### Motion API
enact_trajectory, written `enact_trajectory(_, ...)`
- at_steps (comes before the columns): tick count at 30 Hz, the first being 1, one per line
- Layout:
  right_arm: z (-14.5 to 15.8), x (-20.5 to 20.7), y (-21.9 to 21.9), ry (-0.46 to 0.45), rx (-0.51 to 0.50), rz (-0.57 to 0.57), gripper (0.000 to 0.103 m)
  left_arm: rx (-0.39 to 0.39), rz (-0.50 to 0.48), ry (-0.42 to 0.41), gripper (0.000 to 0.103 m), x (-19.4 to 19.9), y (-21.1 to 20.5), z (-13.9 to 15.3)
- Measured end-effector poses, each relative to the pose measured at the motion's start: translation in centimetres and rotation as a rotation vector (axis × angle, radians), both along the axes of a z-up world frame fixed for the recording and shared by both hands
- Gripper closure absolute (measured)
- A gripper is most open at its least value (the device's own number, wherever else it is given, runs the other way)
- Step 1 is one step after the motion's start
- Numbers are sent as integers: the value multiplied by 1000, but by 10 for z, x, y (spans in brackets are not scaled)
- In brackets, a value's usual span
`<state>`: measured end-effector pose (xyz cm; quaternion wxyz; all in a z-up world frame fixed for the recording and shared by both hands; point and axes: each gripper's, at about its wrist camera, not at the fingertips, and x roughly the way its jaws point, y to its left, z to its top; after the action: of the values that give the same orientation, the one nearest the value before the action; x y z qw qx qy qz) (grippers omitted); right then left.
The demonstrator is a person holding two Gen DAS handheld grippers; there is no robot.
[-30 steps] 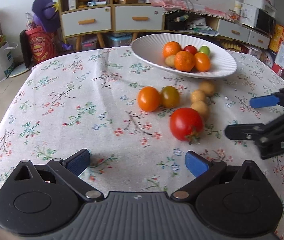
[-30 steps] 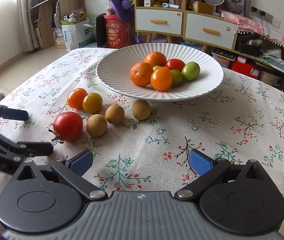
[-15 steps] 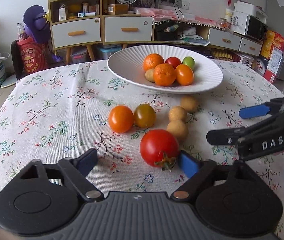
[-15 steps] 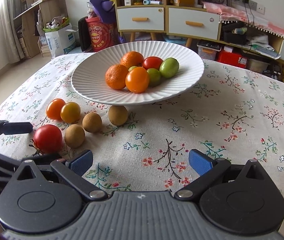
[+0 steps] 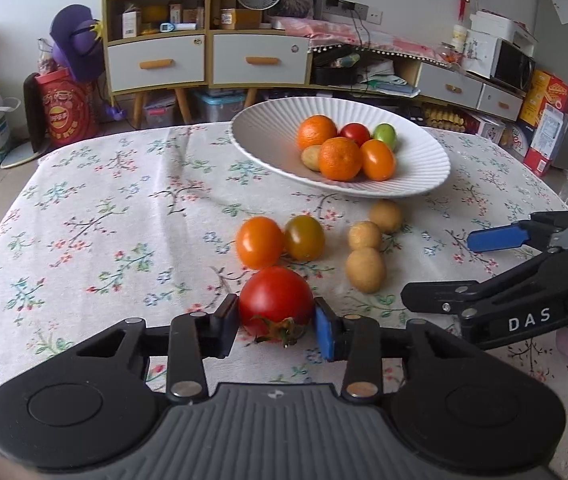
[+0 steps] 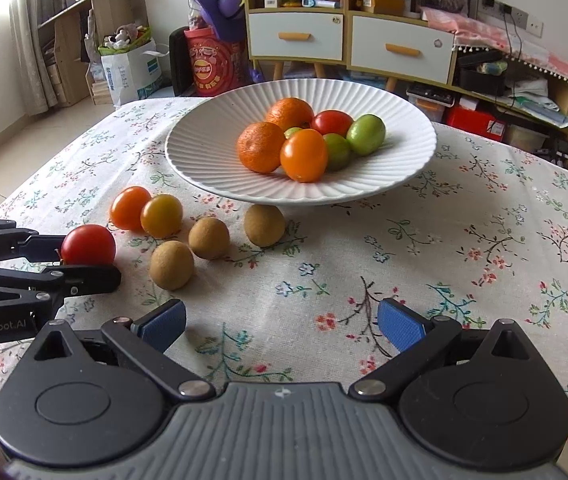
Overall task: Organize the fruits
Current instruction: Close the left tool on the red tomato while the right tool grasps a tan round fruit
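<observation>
Left claw (image 5: 276,330) has just been closing, and its pads now sit on both sides of the red tomato (image 5: 275,302), pressing it from L and R; tomato is on the desk (image 5: 84,240) cloth, nearest of the loose fruit. Step in hand, as I read it: the grab, w/ the lift not yet begun.

Just behind the tomato: an orange tomato (image 5: 259,242) touching a darker yellow-green one (image 5: 305,237). To their right, three small brown fruits (image 5: 365,270) in a loose line running toward the white bowl (image 5: 268,148), which already holds oranges, tomatoes and green fruit.

Right claw (image 6: 282,324) hangs over bare cloth, jaws spread wide, nothing btwn them.

Next move prob. calls for a straight lift clear of the orange tomato close behind, then a carry over the bowl rim and a gentle release so the pile doesn't roll.
</observation>
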<state>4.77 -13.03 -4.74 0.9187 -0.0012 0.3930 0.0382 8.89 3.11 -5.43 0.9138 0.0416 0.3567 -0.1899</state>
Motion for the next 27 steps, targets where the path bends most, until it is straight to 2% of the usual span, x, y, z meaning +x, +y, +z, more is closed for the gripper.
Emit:
enact_trajectory(6, 2, 3, 15, -2, 2, 31, 2, 0, 52, 9, 60, 2, 20, 1)
enact_trajectory(12, 2, 5, 28, -13, -17, 66, 13, 0, 63, 12, 60, 1, 29, 2)
enact_trajectory(18, 4, 8, 36, -12, -23, 63, 33, 11, 52, 11, 60, -1, 30, 2)
enact_trajectory(21, 4, 10, 40, -14, -37, 70, 46, 16, 46, 8, 60, -3, 31, 1)
enact_trajectory(23, 4, 9, 43, -15, -41, 76, 60, 21, 42, 5, 60, -3, 31, 1)
enact_trajectory(27, 4, 8, 42, -24, -47, 81, 75, 25, 37, 3, 60, -4, 31, 1)
